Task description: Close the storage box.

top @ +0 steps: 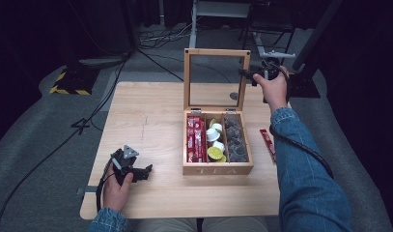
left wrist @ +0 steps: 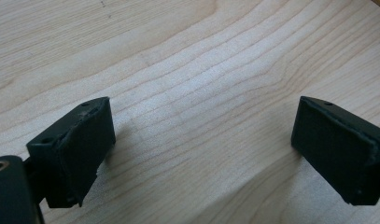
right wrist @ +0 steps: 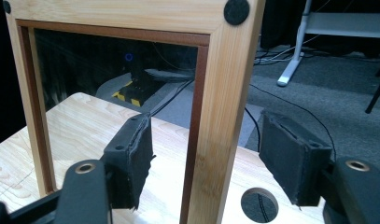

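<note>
A wooden tea box [top: 217,169] stands on the table with its glass-paned lid [top: 217,52] raised upright. Its compartments hold red sachets [top: 195,139], white and yellow pods [top: 215,141] and dark tea bags [top: 235,140]. My right gripper [top: 254,76] is at the lid's right frame rail [right wrist: 220,116], high up. The gripper [right wrist: 211,158] is open, one jaw on each side of the rail with a gap on both sides. My left gripper [top: 138,172] rests low at the table's front left, open and empty [left wrist: 201,149] over bare wood.
A loose red sachet [top: 268,144] lies on the table [top: 146,121] right of the box, under my right forearm. A round cable hole [right wrist: 259,205] sits in the tabletop behind the lid. Cables and stand legs lie on the floor beyond the table.
</note>
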`<state>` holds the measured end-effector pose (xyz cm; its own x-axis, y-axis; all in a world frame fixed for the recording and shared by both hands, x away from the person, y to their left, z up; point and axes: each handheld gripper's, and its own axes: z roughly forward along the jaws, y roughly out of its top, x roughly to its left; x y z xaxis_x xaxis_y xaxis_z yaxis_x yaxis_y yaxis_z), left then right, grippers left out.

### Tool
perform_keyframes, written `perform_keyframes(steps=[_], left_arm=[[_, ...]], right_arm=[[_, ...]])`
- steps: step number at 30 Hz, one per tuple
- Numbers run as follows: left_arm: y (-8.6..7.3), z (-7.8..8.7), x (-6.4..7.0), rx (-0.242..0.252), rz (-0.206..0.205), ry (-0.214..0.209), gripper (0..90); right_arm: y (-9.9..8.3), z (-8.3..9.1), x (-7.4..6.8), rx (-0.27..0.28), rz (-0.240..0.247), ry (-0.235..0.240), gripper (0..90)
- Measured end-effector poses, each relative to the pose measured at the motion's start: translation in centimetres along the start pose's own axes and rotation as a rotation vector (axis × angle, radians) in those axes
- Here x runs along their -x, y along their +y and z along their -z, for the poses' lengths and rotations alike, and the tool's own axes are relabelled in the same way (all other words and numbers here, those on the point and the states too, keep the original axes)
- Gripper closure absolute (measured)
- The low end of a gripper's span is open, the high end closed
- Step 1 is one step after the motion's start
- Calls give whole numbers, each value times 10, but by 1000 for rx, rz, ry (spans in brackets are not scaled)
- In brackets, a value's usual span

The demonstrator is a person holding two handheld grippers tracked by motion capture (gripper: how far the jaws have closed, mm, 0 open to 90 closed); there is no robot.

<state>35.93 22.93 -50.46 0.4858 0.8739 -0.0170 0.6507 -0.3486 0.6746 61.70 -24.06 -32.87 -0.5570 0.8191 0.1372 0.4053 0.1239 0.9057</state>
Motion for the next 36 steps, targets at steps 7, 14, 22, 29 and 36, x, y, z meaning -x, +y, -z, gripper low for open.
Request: perform_keyframes(steps=[7, 14, 22, 29, 36], left_arm=[[0, 0, 0, 1, 2, -1, 64], [0, 0, 0, 0, 1, 0, 63], [1, -1, 0, -2, 2, -2, 48], [1, -2, 1, -3, 3, -5, 40], [2, -2, 1, -10, 1, -7, 29]], right_arm=[[-3, -7, 3, -3, -13, 15, 360], [-6, -12, 1, -5, -23, 42, 373], [-8, -13, -4, -2, -36, 55, 393], [-3, 6, -13, -25, -9, 65, 406], [-4, 25, -23, -26, 33, 74, 410]])
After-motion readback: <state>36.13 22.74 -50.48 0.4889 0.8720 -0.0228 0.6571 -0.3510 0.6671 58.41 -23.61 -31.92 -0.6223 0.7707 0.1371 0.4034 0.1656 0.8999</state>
